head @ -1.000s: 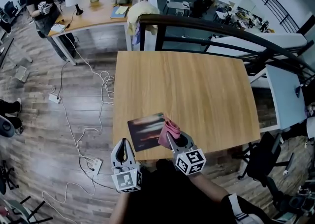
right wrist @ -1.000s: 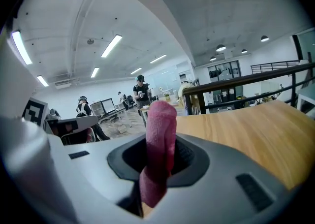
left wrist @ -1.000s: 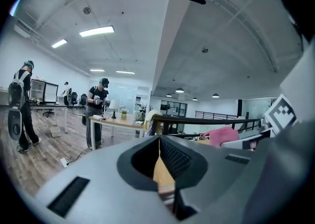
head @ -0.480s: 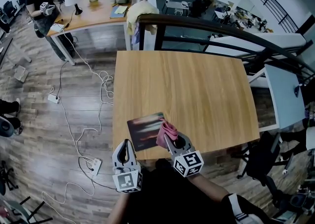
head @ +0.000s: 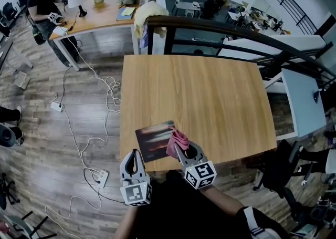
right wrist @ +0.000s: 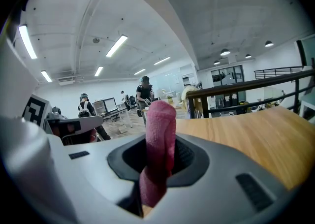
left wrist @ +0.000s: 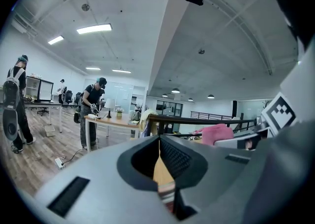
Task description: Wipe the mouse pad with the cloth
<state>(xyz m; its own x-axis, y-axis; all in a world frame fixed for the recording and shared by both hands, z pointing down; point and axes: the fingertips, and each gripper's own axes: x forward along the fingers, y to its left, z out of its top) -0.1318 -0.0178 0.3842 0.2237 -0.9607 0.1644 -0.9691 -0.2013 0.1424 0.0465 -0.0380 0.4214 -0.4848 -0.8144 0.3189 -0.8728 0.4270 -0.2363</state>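
The right tool (head: 180, 147) is clamped on a rolled pink cloth (head: 179, 138), and the right gripper view shows the roll standing up between the two jaws of that tool (right wrist: 158, 155), the cloth (right wrist: 159, 128) poking out well past their tips. In the head view the cloth rests at the right edge of the mouse pad (head: 154, 139), a dark rectangular pad with a blurred reddish print that lies slightly askew near the front left corner of the wooden surface (head: 210, 96). The left tool (head: 133, 153) sits at the near edge of the surface, just beside the pad's near left corner. Its own view shows the jaws of this tool (left wrist: 158, 139) brought together with nothing gripped, only a thin slit of wood and striped pad edge showing lower down. From that view the pink cloth (left wrist: 215, 133) appears off to the right, held by the other tool. Whether the left tool touches the pad cannot be told. A dark railing (head: 210, 25) runs behind the surface, white cables (head: 89, 138) trail over the wood floor at the left, and a person (head: 44, 1) stands at a far desk (head: 100, 17).
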